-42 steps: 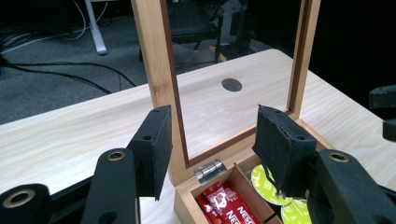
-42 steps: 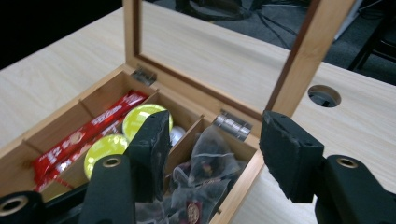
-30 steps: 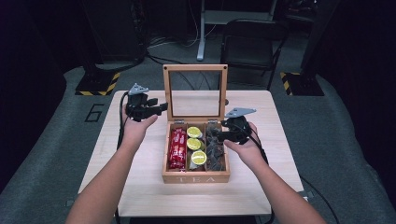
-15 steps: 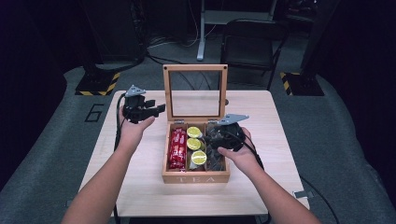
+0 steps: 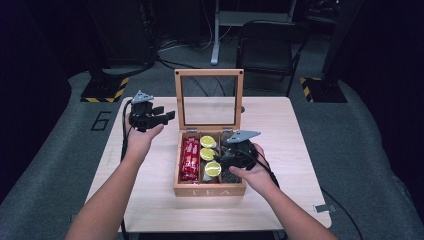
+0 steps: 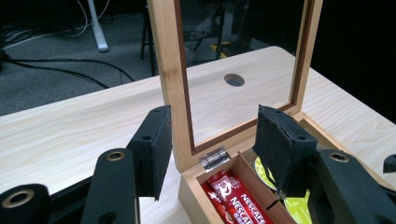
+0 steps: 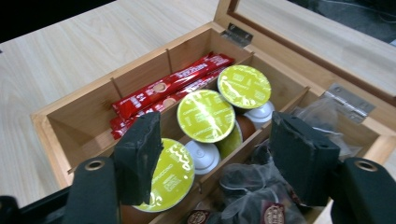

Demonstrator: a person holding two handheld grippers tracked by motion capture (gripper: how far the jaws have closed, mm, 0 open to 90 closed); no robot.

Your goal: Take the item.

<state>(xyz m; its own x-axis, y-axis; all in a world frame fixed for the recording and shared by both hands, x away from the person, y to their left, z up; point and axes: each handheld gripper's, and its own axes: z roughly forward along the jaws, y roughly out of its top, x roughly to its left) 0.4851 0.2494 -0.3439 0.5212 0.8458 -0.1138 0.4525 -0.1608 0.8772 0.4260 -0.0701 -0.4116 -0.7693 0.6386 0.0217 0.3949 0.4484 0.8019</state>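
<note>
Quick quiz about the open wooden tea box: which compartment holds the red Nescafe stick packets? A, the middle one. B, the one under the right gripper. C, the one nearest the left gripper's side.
C: in the high view the red Nescafe stick packets lie in the wooden tea box's leftmost compartment, while round yellow-green lidded capsules fill the middle one.

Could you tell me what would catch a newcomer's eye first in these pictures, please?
The open wooden tea box at the middle of the light wooden table, its glass-paned lid standing upright. Inside lie red Nescafe sachets in one compartment and lime-green-lidded coffee capsules in the next. The right gripper hovers open over the box; the left gripper is open near the lid's hinge.
</note>
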